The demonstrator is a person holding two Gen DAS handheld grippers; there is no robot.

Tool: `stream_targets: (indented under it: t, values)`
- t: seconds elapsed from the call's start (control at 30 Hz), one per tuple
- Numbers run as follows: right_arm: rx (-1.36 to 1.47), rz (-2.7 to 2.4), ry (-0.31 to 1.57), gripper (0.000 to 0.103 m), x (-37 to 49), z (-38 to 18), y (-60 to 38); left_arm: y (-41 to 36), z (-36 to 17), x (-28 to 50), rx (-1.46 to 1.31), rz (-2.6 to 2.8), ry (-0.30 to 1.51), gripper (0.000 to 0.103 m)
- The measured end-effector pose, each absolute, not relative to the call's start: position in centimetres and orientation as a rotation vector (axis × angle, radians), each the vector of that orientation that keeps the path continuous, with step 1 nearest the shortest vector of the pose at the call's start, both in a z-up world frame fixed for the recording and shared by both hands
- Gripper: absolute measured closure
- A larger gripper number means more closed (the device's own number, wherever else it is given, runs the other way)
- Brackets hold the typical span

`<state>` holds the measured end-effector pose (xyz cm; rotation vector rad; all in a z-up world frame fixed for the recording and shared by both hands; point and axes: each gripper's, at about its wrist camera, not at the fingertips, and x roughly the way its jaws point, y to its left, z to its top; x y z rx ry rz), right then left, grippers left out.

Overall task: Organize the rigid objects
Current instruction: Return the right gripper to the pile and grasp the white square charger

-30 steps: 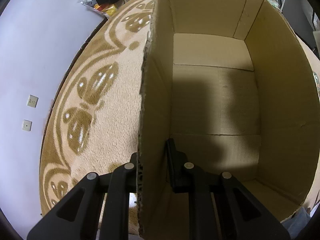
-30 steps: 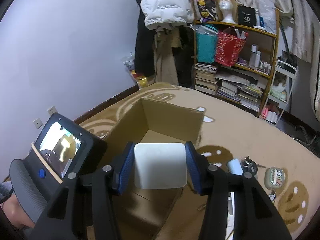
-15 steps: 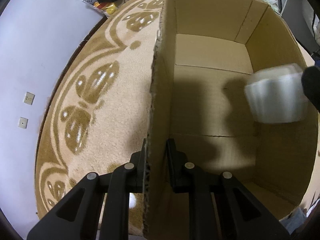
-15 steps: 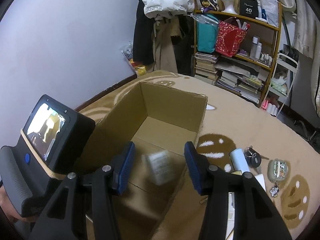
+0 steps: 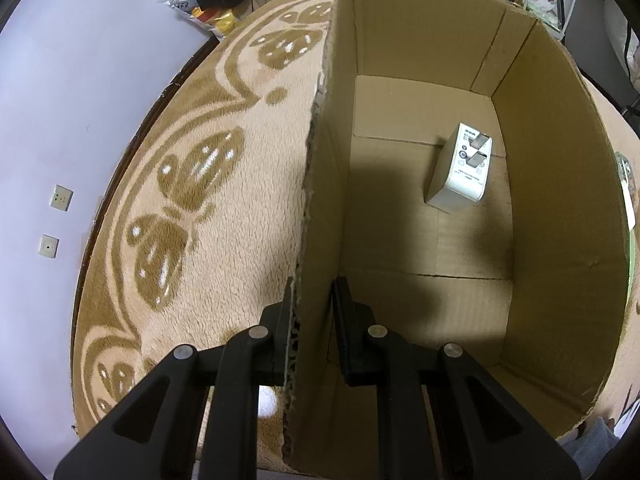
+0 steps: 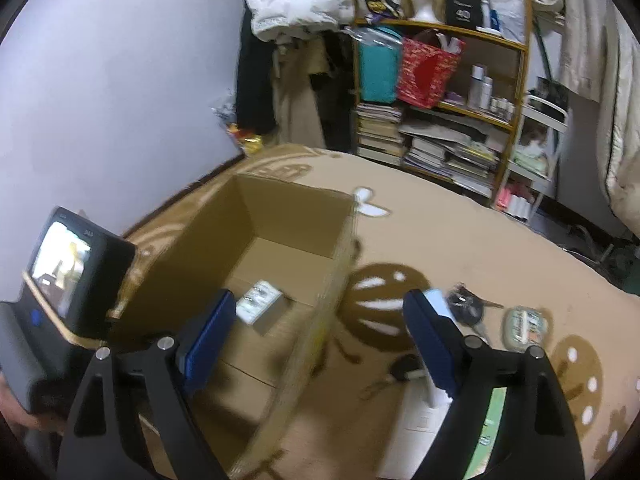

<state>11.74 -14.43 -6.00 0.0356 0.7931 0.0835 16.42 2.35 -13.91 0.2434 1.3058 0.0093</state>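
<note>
An open cardboard box [image 5: 560, 208] [image 6: 208, 248] stands on a beige patterned rug. My left gripper [image 5: 312, 300] is shut on the box's left wall, one finger inside and one outside. A small white box [image 5: 460, 172] [image 6: 258, 306] lies on the cardboard box's floor toward its right side. My right gripper [image 6: 320, 320] hangs wide open above the cardboard box's right wall, with nothing between its blue pads [image 6: 212, 328]. Loose items wait on the rug to the right: a bunch of keys [image 6: 466, 304], a small oval case [image 6: 524, 326] and a pale cylinder behind the right finger.
A cluttered bookshelf [image 6: 448, 120] and hanging coats [image 6: 296, 60] stand at the far side of the rug [image 6: 440, 232]. A lilac wall [image 5: 60, 100] borders the rug on the left. Papers [image 6: 424, 416] lie near my right finger. The left gripper's screen unit [image 6: 68, 272] sits at the left.
My right gripper opened and let go of the small white box, which fell into the cardboard box and came to rest on its floor. The right gripper widened further. My left gripper kept its hold.
</note>
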Motion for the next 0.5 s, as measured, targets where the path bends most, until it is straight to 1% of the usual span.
stream_targets:
  t: [0.2,0.27,0.3,0.5]
  values:
    - [0.061,-0.066,0.878,0.012,12.2,-7.4,-18.2,2.0,-13.8,16.3,0.268,0.008,1.300,0.087]
    - [0.091,-0.093,0.912,0.002,12.4,-8.0,-19.6,1.9,-13.7,16.4,0.269,0.011,1.301,0.087]
    - [0.102,-0.120,0.930,0.000,12.5,-8.3,-20.3,1.9,-13.6,16.4,0.268,0.010,1.301,0.087]
    - [0.153,-0.158,0.991,0.000,12.8,-9.5,-22.8,2.2,-13.4,16.6,0.250,0.004,1.303,0.087]
